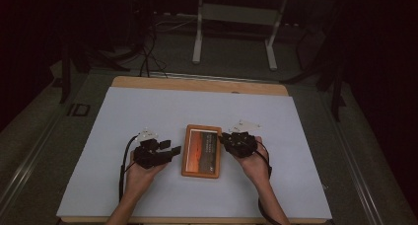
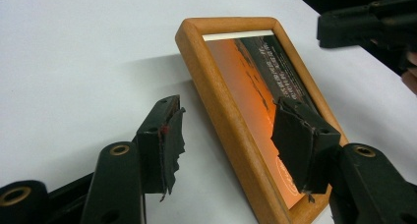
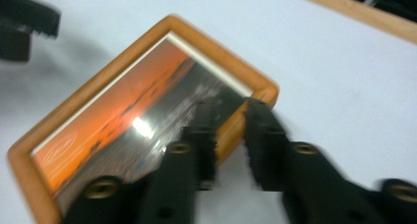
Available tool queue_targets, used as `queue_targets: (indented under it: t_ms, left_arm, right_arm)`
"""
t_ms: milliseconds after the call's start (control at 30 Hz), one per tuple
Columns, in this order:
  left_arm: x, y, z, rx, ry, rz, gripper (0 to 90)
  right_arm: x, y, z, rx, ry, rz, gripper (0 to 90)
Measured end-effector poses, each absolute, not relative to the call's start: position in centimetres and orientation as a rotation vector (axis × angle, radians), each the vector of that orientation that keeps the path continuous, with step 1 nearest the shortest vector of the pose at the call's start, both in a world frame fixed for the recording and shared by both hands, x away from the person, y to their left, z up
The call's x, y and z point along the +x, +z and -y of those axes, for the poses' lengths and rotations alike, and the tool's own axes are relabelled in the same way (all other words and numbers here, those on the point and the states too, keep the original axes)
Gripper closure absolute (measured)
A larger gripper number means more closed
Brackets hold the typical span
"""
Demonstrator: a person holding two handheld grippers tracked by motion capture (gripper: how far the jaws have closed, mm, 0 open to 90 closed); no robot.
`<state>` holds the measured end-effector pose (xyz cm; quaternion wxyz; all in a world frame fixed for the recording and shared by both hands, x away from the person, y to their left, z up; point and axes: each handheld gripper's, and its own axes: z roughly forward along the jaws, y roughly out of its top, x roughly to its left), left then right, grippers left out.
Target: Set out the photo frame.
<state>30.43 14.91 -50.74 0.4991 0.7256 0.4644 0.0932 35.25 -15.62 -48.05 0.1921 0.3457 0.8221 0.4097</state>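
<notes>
While right gripper [image 3: 231, 135] jaws pinch picture frame [image 1: 201, 151] edge, left gripper [image 2: 231, 145] jaws spread astride.

High view dim, dark around table [image 1: 148, 111]. Right gripper view blurry, white shine on picture frame [image 3: 142, 126]. Left gripper view sharp.
</notes>
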Motion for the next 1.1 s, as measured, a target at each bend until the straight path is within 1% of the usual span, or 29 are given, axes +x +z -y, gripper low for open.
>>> queue_targets:
  t_ms: [33,67,567,800,1100]
  left_arm:
    - [30.4,-50.7,-14.9,1.755,0.222,-1.123,44.8]
    - [30.4,-50.7,-14.9,1.754,0.22,-1.123,44.7]
    - [30.5,-50.6,-15.0,1.767,0.191,-1.125,45.8]
    - [30.4,-50.3,-14.9,1.785,0.19,-1.112,48.1]
    - [30.3,-50.1,-14.8,1.801,0.192,-1.103,48.2]
  right_arm:
    - [35.5,-48.1,15.6,0.985,1.146,-2.3,88.3]
    - [35.8,-48.2,15.5,0.993,1.152,-2.292,89.6]
    - [38.2,-49.0,12.8,0.962,1.098,-2.323,89.8]
    - [38.6,-49.3,13.0,0.996,1.09,-2.31,89.7]
    - [38.7,-49.6,13.5,1.016,1.096,-2.31,89.8]
